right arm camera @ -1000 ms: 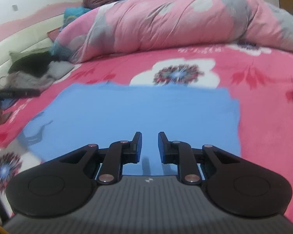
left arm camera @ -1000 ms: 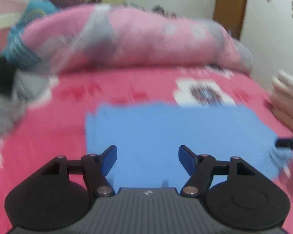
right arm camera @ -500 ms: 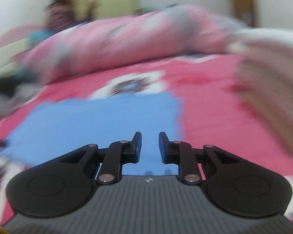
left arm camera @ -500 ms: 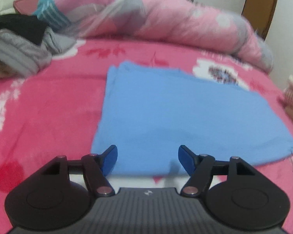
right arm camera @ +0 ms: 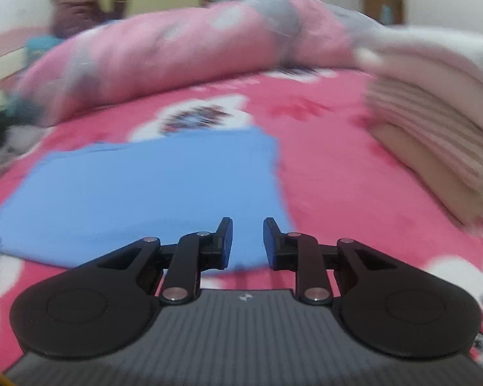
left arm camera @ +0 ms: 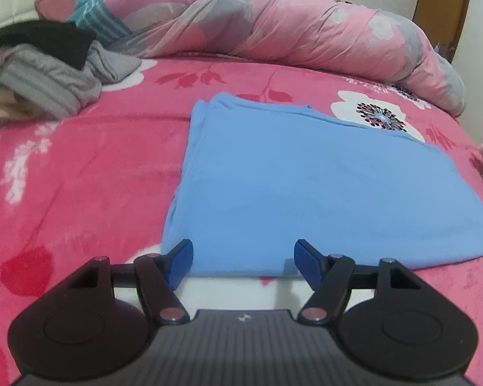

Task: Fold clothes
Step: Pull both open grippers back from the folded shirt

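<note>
Two grippers face the blue cloth [left arm camera: 306, 177] on the bed [left arm camera: 80, 177]: left gripper [left arm camera: 243, 257] gaping, empty, near edge at twelve o'clock; right gripper [right arm camera: 248, 241] opening, empty, corner just ahead.

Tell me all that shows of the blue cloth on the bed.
The blue cloth is plain, soft-looking fabric, folded into a flat rectangle; layered edges show at its far left corner. It lies on the pink flowered bedspread, partly covering a white flower. Both tongs hover at its near edge, nothing between their pads; no other laundry touches it.
</note>
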Motion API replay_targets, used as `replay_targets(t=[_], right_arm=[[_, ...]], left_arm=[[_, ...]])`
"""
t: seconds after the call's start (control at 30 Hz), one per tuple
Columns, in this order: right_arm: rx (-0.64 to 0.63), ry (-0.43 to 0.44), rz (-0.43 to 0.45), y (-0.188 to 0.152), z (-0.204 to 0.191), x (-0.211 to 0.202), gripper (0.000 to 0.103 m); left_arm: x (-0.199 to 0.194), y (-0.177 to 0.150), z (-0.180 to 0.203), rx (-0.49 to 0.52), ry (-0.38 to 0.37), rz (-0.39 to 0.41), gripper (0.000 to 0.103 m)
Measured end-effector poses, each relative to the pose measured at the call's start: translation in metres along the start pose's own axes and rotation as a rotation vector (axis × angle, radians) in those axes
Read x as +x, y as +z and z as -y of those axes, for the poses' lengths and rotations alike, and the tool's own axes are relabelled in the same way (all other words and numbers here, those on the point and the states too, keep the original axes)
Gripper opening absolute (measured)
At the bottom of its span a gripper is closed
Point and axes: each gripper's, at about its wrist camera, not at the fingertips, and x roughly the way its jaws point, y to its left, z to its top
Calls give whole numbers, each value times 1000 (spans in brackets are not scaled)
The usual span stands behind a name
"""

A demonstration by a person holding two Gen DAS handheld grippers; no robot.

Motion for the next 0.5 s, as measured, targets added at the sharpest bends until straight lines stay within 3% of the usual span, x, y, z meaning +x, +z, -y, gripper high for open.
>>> replay_targets(t=[0.2, 0.33, 0.5], right_arm=[[-129, 133, -38, -3, -65, 38, 21], [-163, 112, -92, -25, -63, 58, 21], [-122, 37, -105, -22, -43, 32, 23]], left_arm=[[5, 1, 25, 63, 47, -39, 78], [17, -6, 33, 107, 105, -75, 83], [19, -8, 35, 121, 129, -75, 89]])
